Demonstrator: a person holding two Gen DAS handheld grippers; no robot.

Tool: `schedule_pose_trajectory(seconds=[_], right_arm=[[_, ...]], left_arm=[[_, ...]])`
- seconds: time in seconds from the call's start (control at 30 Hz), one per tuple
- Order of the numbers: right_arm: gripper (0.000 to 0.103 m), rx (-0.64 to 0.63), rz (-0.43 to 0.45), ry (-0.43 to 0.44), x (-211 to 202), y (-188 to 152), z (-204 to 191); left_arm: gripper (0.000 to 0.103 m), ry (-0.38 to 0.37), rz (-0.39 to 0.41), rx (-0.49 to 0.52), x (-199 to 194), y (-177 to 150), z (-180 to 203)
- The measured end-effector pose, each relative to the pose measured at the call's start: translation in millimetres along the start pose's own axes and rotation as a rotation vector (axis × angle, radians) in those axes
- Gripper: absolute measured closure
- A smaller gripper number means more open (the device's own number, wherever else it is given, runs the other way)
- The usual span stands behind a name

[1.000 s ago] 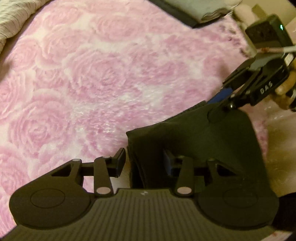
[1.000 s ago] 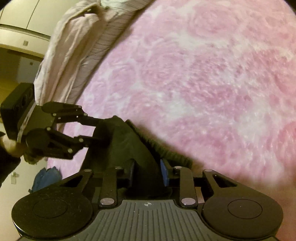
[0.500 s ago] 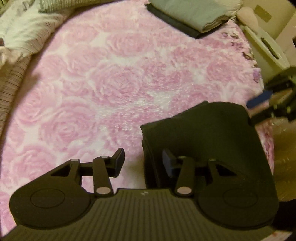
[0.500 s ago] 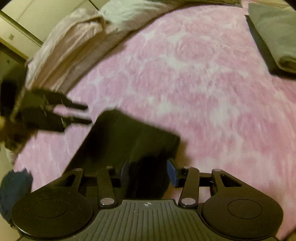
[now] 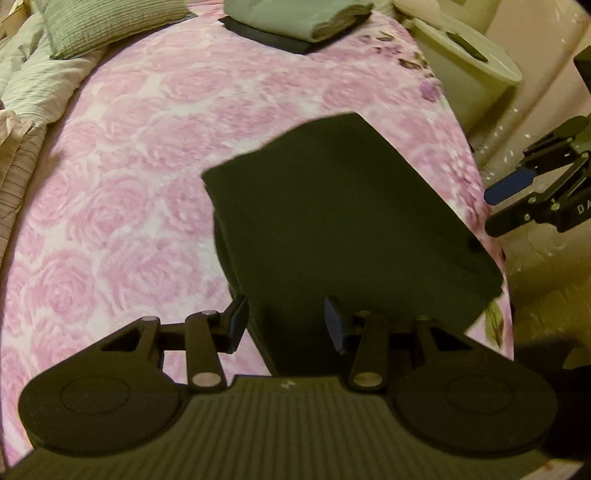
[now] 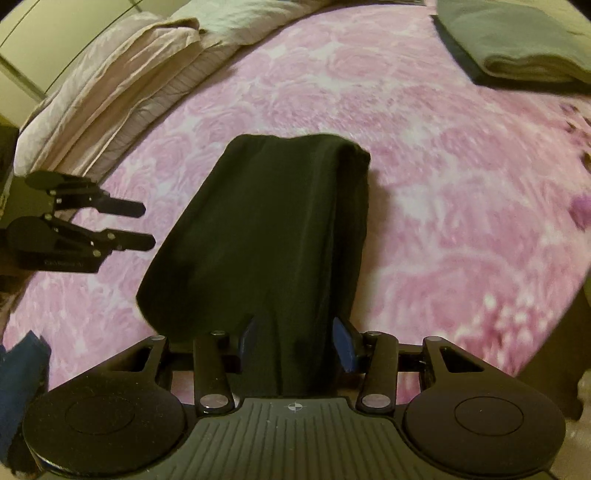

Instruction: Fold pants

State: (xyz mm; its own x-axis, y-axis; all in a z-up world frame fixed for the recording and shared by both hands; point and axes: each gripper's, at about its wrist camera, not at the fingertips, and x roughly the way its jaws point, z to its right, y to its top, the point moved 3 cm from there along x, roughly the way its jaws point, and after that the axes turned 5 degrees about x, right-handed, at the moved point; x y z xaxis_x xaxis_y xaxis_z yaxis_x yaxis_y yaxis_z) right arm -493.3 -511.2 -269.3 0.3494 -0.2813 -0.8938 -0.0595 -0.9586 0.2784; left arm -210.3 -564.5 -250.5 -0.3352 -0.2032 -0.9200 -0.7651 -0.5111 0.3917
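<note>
Both grippers now higher above one folded pants, two stacked garments beyond.

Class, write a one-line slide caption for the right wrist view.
Folded black pants lie on a pink bedspread, with both open grippers, right and left, lifted clear.

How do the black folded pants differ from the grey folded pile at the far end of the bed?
The black pants lie near the grippers, alone on the pink blanket; the grey pile sits at the far end, on top of a darker item. The pants are black, the pile grey-green. Both are folded flat on the blanket.
</note>
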Motion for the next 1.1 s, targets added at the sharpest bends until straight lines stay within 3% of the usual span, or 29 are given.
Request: schedule_pose_trajectory(seconds=[0.1,0.17,0.23,0.27,0.3,0.4,0.5,0.67,0.7,0.73,0.77,0.8,0.97,1.1], right_arm=[[0.060,0.087,0.055,0.001,-10.7,-27.9,0.2],[0.057,0.206,0.143,0.043,-20.8,-53.6,5.8],[0.038,0.337,0.235,0.105,-27.3,-87.6,12.3],[0.024,0.393,0.254,0.129,-25.0,-105.9,15.1],[0.021,0.444,0.252,0.149,-18.4,-122.3,17.7],[0.021,0.572,0.198,0.216,16.8,-151.8,28.3],[0.021,0.705,0.240,0.271,55.1,-160.9,43.6],[0.021,0.826,0.366,0.389,95.5,-147.5,56.3],[0.025,0.837,0.377,0.394,100.2,-143.8,60.1],[0.035,0.860,0.377,0.392,104.7,-139.9,66.1],[0.062,0.883,0.356,0.397,107.4,-135.4,72.1],[0.070,0.891,0.319,0.389,105.8,-128.9,77.8],[0.080,0.789,0.295,0.306,49.2,-72.0,126.3],[0.080,0.561,0.255,0.180,18.9,24.0,194.0]], left_arm=[[0.063,-0.001,-0.001,0.027,0.3,-9.0,11.3],[0.063,0.000,-0.002,0.037,2.9,-13.7,15.4],[0.063,0.008,-0.005,0.050,8.2,-17.2,18.2],[0.063,0.013,-0.006,0.056,10.7,-18.2,19.1],[0.063,0.016,-0.005,0.062,13.6,-18.8,19.7],[0.062,0.013,-0.010,0.087,23.9,-18.5,21.5],[0.062,0.012,-0.021,0.139,35.5,-17.1,25.4],[0.061,0.006,-0.045,0.206,52.4,-14.6,29.9],[0.061,0.004,-0.057,0.208,55.7,-14.1,29.8],[0.061,-0.001,-0.068,0.209,58.5,-13.1,30.4],[0.061,-0.009,-0.075,0.213,59.9,-12.2,31.4],[0.061,-0.018,-0.087,0.224,61.1,-10.6,34.3],[0.061,-0.073,-0.068,0.233,49.0,8.9,48.4],[0.061,-0.102,0.017,0.197,41.1,40.1,56.6]])
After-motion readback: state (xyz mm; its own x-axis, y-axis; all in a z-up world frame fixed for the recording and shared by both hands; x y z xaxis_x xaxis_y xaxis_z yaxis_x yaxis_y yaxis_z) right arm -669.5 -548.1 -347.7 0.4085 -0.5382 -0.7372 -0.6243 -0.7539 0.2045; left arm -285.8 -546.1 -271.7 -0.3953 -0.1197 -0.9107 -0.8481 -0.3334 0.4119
